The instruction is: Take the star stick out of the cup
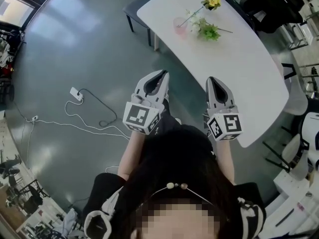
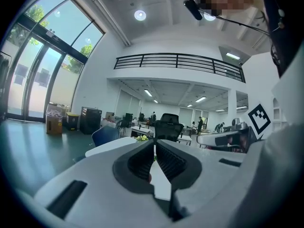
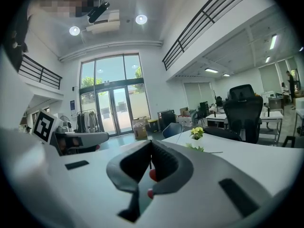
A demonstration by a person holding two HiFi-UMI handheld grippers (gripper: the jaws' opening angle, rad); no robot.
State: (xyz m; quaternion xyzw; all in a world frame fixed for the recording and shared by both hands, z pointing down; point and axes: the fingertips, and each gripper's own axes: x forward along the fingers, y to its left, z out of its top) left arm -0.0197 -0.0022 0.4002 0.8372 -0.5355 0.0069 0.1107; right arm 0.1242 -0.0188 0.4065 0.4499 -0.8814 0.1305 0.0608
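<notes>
- The person stands at the near end of a long white table (image 1: 249, 68) with a gripper in each hand, both held up in front of the body and pointing toward the tabletop.
- The left gripper (image 1: 162, 73) is clenched. In the left gripper view (image 2: 155, 142) its ribbed pads meet at the tips and nothing sits between them. From the head view it hangs over the grey-green floor (image 1: 60, 49), just off the table's edge.
- The right gripper (image 1: 213, 78) is also clamped together and empty. Its own view (image 3: 151, 144) shows the jaw tips touching. It sits at the table's near edge.
- The two grippers are side by side, apart from each other, each with its marker cube turned back toward the person.
- The pink cup (image 1: 179, 28) stands upright near the table's far end, well apart from both grippers.
- The star stick (image 1: 195, 14) is in the cup. It leans out over the rim and away from the person, with a yellow head (image 1: 212, 2) at its top. I cannot make out that head's shape from here.
- A sprig of white blooms and green leaves (image 1: 204, 30) lies on the tabletop just beside the cup.
- On the floor to the person's left, a white power strip (image 1: 76, 93) lies with loose cables (image 1: 89, 118) curling from it.
- A black office chair (image 3: 243, 110) stands beyond the table.
</notes>
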